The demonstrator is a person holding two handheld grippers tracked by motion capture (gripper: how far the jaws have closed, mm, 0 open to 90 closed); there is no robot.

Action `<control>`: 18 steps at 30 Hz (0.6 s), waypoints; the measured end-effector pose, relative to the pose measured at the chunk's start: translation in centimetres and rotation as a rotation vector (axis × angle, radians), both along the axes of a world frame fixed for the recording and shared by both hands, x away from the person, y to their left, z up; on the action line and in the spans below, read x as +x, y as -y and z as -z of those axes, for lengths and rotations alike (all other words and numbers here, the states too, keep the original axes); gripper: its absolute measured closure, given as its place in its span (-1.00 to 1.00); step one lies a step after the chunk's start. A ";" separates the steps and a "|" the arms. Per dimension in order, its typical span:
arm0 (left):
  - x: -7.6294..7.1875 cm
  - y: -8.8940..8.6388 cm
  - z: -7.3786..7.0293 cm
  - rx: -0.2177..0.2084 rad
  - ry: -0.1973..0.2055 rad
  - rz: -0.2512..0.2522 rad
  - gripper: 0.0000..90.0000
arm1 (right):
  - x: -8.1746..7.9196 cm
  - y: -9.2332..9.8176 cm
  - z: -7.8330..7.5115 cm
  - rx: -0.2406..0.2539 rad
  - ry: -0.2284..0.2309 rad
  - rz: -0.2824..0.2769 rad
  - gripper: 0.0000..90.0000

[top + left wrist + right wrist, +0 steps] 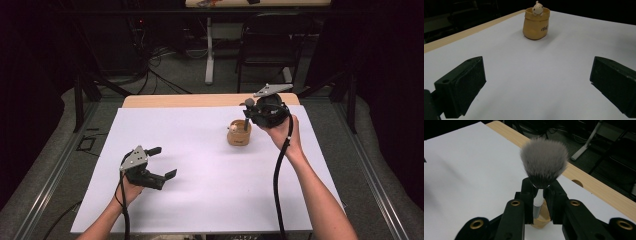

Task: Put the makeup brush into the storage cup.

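A tan cup (239, 134) stands on the white sheet right of centre, with a small pale figurine (537, 8) peeking over its rim. In the left gripper view the cup (535, 23) stands far ahead of the jaws. My right gripper (248, 117) hangs just above the cup, shut on the white handle of a brush (544, 161) with a fluffy grey head that points up. Below the jaws I see the cup's rim (541, 218). My left gripper (166, 161) rests low over the sheet at the front left, its jaws wide apart with nothing between them (537, 85).
The white sheet (200, 175) covers most of a wooden table whose far edge (210, 100) shows bare. Behind the table stand a black chair (272, 37) and a white table leg (209, 55), with cables on the floor.
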State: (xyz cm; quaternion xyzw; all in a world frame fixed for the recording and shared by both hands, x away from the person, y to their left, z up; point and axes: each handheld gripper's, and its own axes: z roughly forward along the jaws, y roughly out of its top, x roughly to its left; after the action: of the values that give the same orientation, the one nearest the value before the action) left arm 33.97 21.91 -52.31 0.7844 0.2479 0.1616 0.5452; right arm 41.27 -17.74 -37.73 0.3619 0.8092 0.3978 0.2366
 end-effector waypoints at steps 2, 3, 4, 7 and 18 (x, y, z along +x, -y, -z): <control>0.0 0.0 0.0 -0.001 -0.003 -0.004 -0.99 | 0.2 0.0 0.0 0.005 0.002 0.004 0.71; 0.0 0.0 0.0 -0.001 -0.004 -0.004 -0.99 | 0.3 0.0 0.0 0.008 -0.002 0.007 0.71; 0.0 0.0 0.0 -0.001 -0.003 -0.004 -0.99 | 0.4 0.0 0.0 0.010 0.000 0.007 0.71; 0.0 0.0 0.0 -0.002 -0.003 -0.003 -0.99 | 0.6 0.0 0.1 0.010 -0.002 0.010 0.71; 0.0 -0.1 0.0 0.000 -0.002 -0.005 -0.99 | 1.4 0.0 0.6 0.024 -0.006 0.031 0.71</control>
State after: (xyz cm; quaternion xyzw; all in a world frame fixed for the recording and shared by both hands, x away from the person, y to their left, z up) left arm 34.02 21.99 -52.33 0.7838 0.2505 0.1623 0.5446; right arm 42.67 -17.76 -38.30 0.3782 0.7994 0.4028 0.2359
